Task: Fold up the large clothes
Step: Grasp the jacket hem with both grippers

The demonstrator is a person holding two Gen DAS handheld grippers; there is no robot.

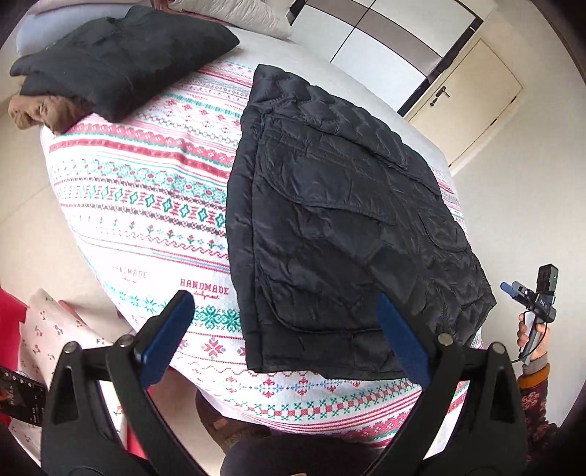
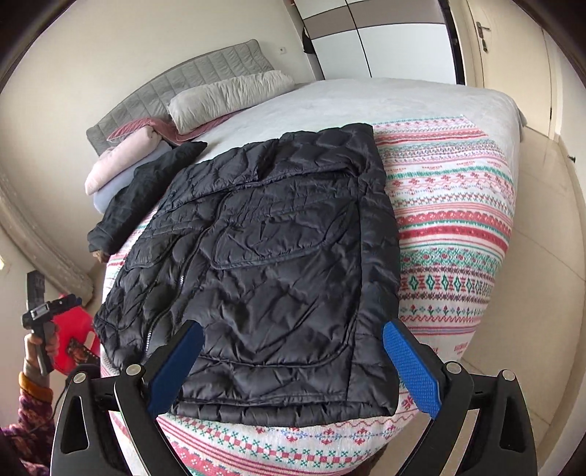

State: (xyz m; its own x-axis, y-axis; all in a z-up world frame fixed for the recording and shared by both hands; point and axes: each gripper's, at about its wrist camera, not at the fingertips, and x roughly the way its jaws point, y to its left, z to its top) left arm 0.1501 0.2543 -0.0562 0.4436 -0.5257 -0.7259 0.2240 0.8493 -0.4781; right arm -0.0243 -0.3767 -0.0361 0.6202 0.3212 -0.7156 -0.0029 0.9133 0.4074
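Note:
A black quilted puffer jacket lies flat on the patterned blanket on the bed, its sides folded inward; it also shows in the right wrist view. My left gripper is open and empty, held above the jacket's near hem. My right gripper is open and empty, held above the jacket's near edge. The right gripper also shows at the far right of the left wrist view, and the left gripper at the far left of the right wrist view, both off the bed's edge.
A folded black garment lies on a brown one at the bed's far corner. Pillows and folded bedding lie by the grey headboard. A red item sits on the floor. A wardrobe and a door stand beyond the bed.

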